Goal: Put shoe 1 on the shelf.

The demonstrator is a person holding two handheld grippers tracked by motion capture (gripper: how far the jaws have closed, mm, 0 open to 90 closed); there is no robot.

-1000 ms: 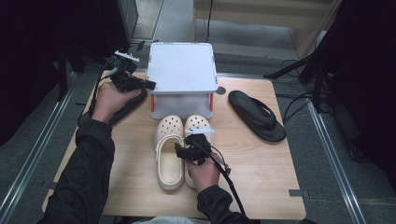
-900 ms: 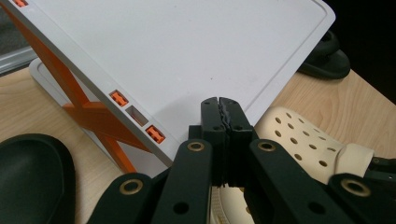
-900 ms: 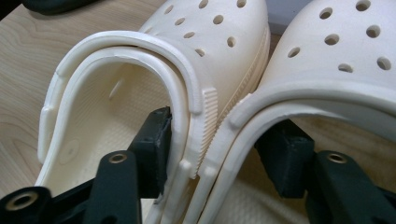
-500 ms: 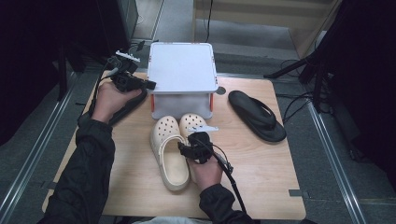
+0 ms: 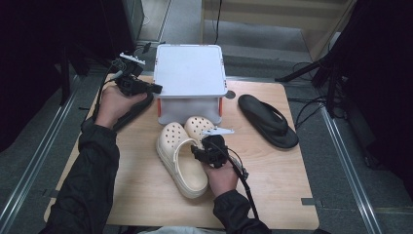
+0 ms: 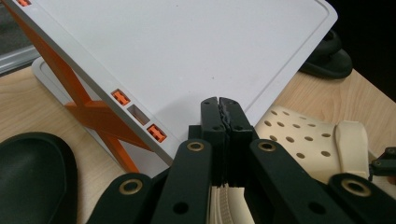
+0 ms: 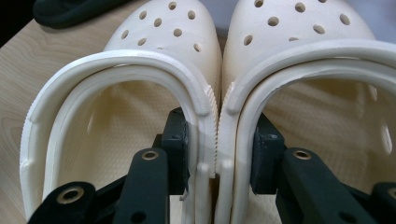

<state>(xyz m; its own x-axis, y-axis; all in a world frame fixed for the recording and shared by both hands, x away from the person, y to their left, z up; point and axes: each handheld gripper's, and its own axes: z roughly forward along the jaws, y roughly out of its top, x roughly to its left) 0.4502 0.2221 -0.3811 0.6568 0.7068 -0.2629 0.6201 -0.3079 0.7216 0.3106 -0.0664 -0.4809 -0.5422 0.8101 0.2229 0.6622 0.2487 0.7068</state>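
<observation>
Since a second ago, my right tongs [image 7: 217,154] have been closing and now clamp the touching inner walls of the cream clogs [image 5: 181,158], one jaw inside each shoe, near the middle of the counter [image 5: 272,175]. Left tongs [image 5: 157,89] sit together, empty, at the white stand's [image 5: 190,68] far-left edge.

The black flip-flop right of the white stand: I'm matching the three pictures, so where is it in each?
High view: the black flip-flop lies on the table, right of the white stand.
Left gripper view: its end shows at the upper right, past the stand's corner.
Right gripper view: a sliver at the top left.
Shared landmark: the cream clogs.
</observation>
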